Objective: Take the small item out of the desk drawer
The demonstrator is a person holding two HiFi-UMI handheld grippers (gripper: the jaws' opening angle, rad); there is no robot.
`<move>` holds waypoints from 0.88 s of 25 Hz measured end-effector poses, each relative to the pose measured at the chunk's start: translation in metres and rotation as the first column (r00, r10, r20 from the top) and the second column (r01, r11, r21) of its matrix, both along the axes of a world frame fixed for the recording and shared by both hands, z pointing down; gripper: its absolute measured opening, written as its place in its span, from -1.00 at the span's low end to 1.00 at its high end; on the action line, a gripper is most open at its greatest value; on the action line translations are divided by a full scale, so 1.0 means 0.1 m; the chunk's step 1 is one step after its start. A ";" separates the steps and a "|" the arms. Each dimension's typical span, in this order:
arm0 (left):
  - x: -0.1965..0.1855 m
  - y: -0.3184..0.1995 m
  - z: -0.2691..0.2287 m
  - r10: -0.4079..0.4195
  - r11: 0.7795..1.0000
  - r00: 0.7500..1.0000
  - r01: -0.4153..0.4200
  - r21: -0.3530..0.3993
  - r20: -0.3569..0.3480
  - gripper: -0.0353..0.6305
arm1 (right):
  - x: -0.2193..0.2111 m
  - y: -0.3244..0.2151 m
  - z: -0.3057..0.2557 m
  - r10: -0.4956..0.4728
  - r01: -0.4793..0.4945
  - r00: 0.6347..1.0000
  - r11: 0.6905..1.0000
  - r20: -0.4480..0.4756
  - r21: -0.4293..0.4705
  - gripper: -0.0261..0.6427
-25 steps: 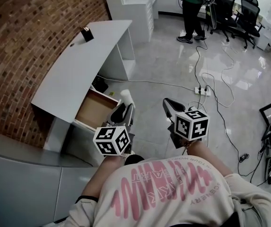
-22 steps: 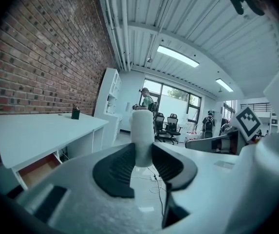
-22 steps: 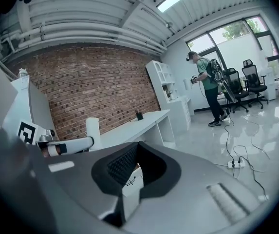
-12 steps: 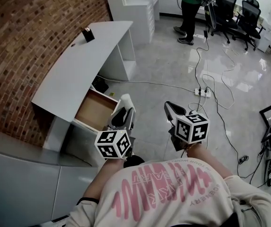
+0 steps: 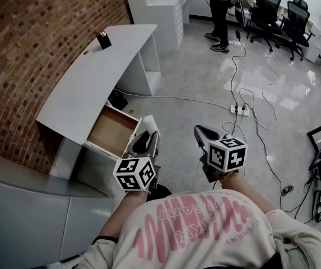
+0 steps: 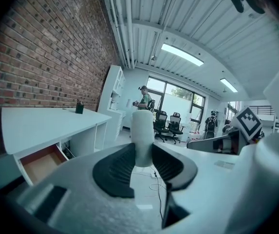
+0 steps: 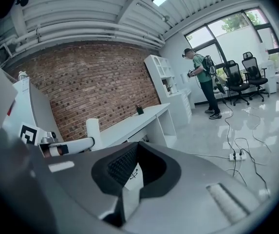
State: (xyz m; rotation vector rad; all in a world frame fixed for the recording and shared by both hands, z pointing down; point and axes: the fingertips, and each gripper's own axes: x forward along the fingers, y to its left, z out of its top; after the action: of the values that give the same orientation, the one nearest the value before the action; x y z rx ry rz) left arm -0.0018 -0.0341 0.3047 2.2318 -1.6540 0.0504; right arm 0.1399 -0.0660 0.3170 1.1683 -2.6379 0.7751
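Observation:
A white desk (image 5: pixel 93 77) stands against the brick wall, its drawer (image 5: pixel 113 130) pulled out and showing a bare wooden bottom. My left gripper (image 5: pixel 149 130) hangs just right of the drawer, shut on a small white cylinder (image 5: pixel 148 121). In the left gripper view the cylinder (image 6: pixel 142 133) stands upright between the black pads, with the left gripper (image 6: pixel 142 155) gripping its lower half. My right gripper (image 5: pixel 200 131) floats beside it over the floor. In the right gripper view the right gripper (image 7: pixel 137 147) has its tips together and nothing held.
A small dark object (image 5: pixel 103 40) sits at the desk's far end. A grey counter (image 5: pixel 20 206) runs along the lower left. A power strip (image 5: pixel 240 109) and cables cross the floor. A standing person (image 5: pixel 221 10) and office chairs (image 5: pixel 283 15) are at the back.
Both grippers have barely shifted; the left one, still holding the cylinder, has drifted slightly down in the head view. The person at the back has stepped a little left.

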 end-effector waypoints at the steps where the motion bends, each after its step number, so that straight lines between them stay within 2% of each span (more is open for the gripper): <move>1: -0.01 0.00 0.01 0.000 1.000 1.000 0.000 -0.003 -0.001 -0.55 | 0.00 -0.01 0.00 0.000 0.000 1.000 1.000 -0.001 0.000 -0.89; 22: -0.01 -0.12 0.06 -0.010 1.000 1.000 0.010 -0.011 0.000 -0.54 | 0.01 -0.08 0.11 -0.018 0.018 1.000 1.000 -0.012 -0.025 -0.89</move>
State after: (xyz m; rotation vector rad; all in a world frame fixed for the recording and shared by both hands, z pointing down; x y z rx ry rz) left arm -0.0024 -0.0458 0.3107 2.2150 -1.6604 0.0565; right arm 0.1404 -0.0741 0.3279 1.1376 -2.6174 0.7922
